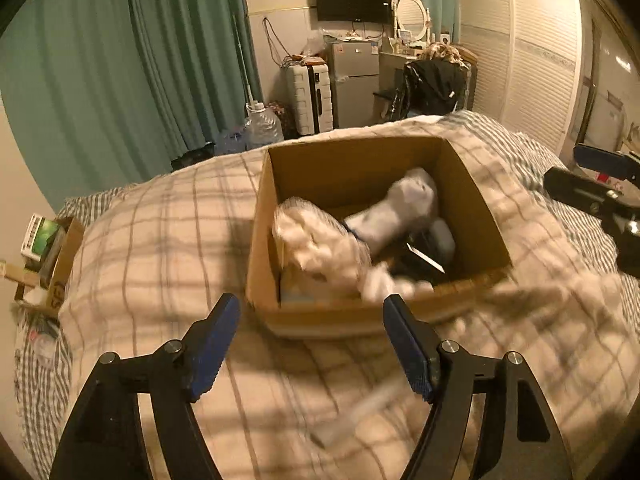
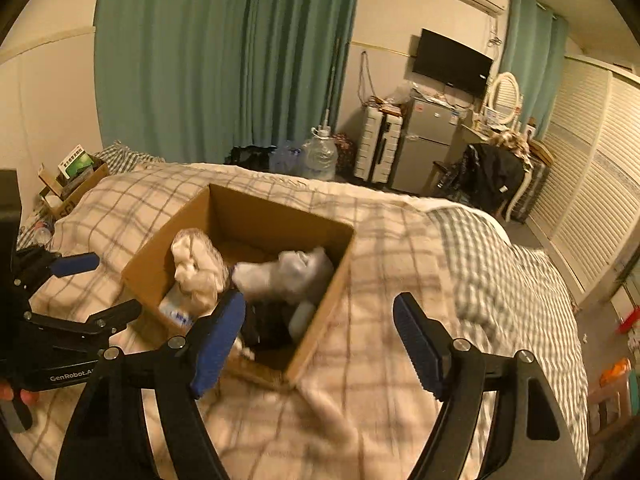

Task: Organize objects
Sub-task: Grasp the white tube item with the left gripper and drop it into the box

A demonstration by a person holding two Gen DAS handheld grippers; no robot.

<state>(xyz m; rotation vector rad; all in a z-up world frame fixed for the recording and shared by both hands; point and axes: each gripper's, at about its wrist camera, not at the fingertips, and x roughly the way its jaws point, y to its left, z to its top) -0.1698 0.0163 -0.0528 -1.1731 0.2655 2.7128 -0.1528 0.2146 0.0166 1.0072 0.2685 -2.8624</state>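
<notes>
Left tongs: spread wide, nothing between the blue pads, hovering over the bed just short of the box.
Right tongs: released too, gaping over the box's near corner.
Cardboard box: open, resting on the checked blanket.
Contents: cream fabric bundle, pale grey cloth, dark items beneath.
Writing: "GenRobot.AI" on the left tool's body; other labels are unreadable.

Box on bed; socks inside; suitcase behind
</notes>
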